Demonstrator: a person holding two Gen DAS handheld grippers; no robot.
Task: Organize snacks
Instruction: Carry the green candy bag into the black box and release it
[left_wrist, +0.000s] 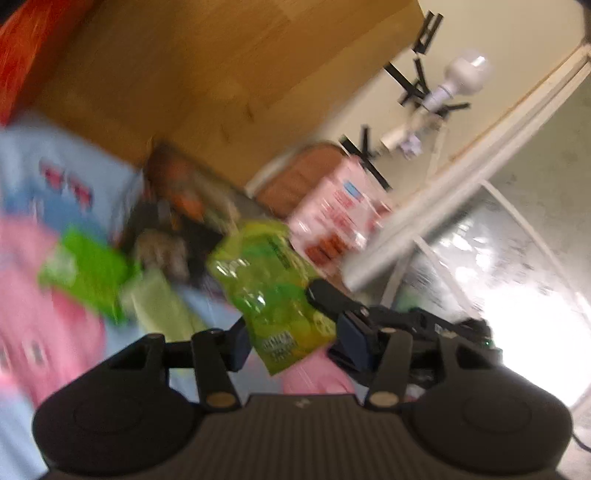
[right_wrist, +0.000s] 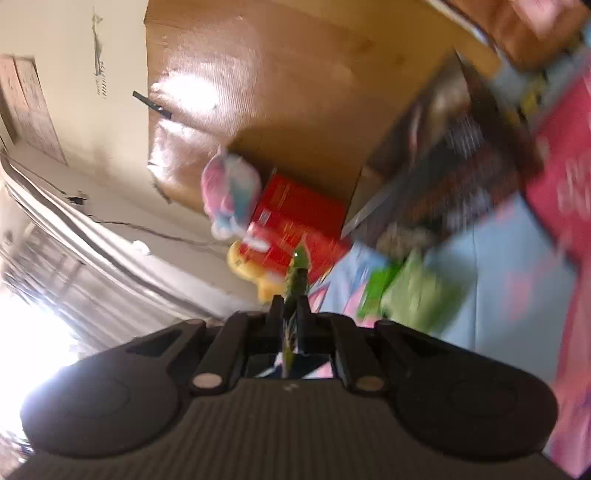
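Observation:
A green snack packet (left_wrist: 273, 291) hangs in the air, lit from behind. My left gripper (left_wrist: 295, 339) has its blue pads (left_wrist: 240, 343) against the packet's two side edges, gripping its lower part. From the right, my right gripper (left_wrist: 319, 291) pinches the packet's edge. In the right wrist view the same packet (right_wrist: 295, 273) shows edge-on as a thin green strip, clamped between the shut fingers of my right gripper (right_wrist: 291, 306). Both views are blurred.
More green packets (left_wrist: 85, 269) (right_wrist: 406, 291) lie on a blue and pink sheet (right_wrist: 498, 258). A dark box of mixed snacks (left_wrist: 177, 221) (right_wrist: 443, 166) stands behind them. A pink carton (left_wrist: 332, 221), a red box (right_wrist: 295, 218) and a brown board (left_wrist: 221, 74) stand by the wall.

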